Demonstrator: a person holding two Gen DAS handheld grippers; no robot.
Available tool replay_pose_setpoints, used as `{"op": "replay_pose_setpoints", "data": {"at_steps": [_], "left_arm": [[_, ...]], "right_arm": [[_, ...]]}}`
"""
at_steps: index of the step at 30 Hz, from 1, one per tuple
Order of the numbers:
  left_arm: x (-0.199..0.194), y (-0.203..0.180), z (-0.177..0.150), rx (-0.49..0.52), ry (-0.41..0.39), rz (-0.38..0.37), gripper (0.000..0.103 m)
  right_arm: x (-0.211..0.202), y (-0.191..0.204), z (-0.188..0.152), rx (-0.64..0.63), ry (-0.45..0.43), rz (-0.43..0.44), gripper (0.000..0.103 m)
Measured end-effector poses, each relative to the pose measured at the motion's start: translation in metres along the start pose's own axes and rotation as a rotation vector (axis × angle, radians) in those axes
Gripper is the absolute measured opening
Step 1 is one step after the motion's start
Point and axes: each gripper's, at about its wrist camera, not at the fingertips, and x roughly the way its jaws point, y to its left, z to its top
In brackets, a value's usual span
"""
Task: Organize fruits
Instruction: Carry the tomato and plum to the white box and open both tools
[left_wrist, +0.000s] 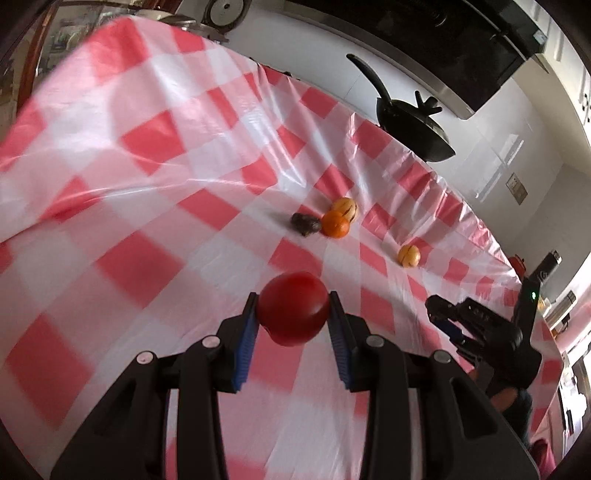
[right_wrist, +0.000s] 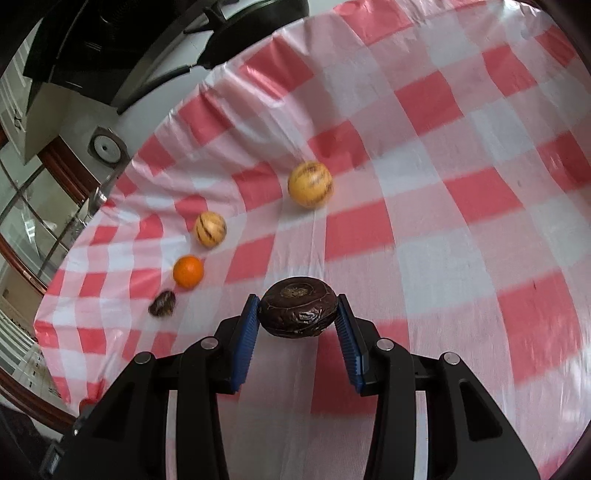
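Red fruit (left_wrist: 293, 308) in left gripper (left_wrist: 293, 314)

No readable text, labels, brands or nos. in either view. The wall plate (left_wrist: 516, 188) beyond the far edge of the tablecloth (left_wrist: 147, 184) carries a mark, too small to make out (could be a symbol, can't tell). The right gripper (left_wrist: 439, 314), seen from the left wrist cam, has faint raised marks on its black body, blurred, not legible. Fruit skins show only stripes, no stickers.
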Motion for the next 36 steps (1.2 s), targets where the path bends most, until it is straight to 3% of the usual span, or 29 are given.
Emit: {"op": "replay_pose_setpoints", "data": {"at_steps": [11,26,36], "left_arm": [[-0.080,0.047,-0.038,0.023,-0.007,0.055,0.037],[-0.159,0.115,-0.054,0.009,-0.053,0.139,0.037],[-0.212,0.178,-0.072,-0.076,-0.081,0.240,0.037]], "right_arm": [[-0.040,0.083,-0.086,-0.171,0.091,0.125,0.042],[-0.077,0.205,-0.215,-0.586,0.192,0.235,0.042],[-0.094,0.254,-0.288,-0.794,0.253,0.330,0.042]]}}
